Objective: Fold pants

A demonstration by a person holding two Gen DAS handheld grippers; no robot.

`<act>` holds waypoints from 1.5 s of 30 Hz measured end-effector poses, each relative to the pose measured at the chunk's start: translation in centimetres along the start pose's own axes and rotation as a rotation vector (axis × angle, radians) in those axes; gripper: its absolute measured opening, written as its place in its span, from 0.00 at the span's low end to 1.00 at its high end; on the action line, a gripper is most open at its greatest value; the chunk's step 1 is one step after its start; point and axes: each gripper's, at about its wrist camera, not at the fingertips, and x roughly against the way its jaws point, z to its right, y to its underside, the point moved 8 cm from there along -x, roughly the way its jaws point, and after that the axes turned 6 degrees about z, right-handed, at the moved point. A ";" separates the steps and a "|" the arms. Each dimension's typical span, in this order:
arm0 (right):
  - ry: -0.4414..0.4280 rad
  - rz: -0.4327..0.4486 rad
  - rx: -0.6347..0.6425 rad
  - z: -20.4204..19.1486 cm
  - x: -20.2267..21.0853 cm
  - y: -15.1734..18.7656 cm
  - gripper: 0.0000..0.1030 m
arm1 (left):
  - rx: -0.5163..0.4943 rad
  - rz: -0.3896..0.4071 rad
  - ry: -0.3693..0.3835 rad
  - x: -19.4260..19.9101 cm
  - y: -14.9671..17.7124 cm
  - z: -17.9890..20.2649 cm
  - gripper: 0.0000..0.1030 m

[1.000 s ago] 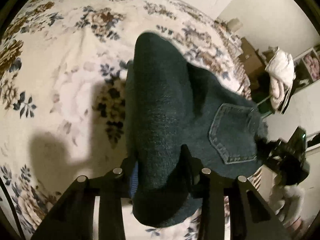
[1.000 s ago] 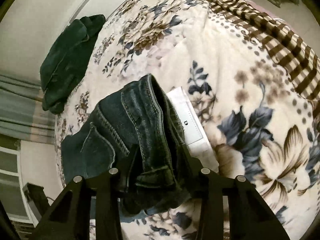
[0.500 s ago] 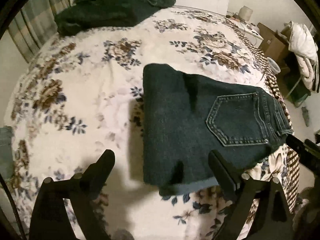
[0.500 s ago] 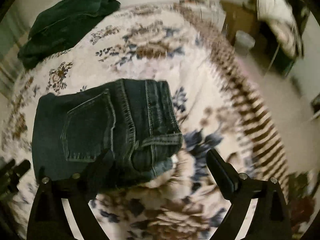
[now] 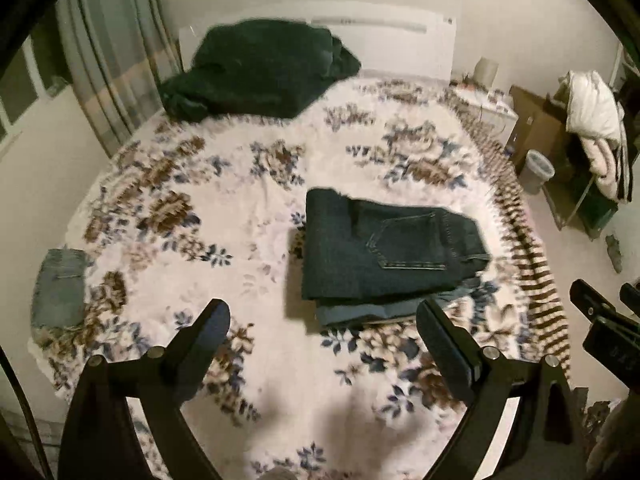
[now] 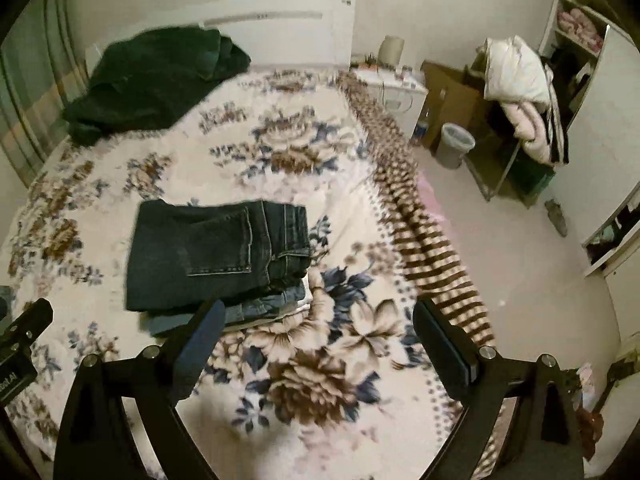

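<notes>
From the left wrist view, we see the left gripper [image 5: 322, 320] with its jaws spread wide and nothing between them, held above the bed [image 5: 240, 208]. The folded dark jeans [image 5: 384, 244] lie on the bed beyond the gripper, back pocket up, on top of a lighter blue layer whose edge alone peeks out beneath; we cannot tell how many garments that hides. One green blanket [image 5: 260, 76] is heaped at the head of the bed, and one faded denim piece [image 5: 60, 288] lies at the bed's left edge, blurred. The right gripper [image 5: 608, 328] is cut off at the frame's right side.

From the right wrist view, the right gripper [image 6: 316, 322] is likewise wide apart and empty. The jeans [image 6: 216, 252] sit on the bed [image 6: 320, 360] just beyond its left finger, which covers part of the pale layers underneath. One bin [image 6: 456, 146] stands on the floor beside the bed.
</notes>
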 end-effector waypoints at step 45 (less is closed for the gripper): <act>-0.099 0.219 0.029 4.9 45.8 -0.6 1.00 | 0.020 0.195 -0.022 35.1 1.4 -1.6 1.00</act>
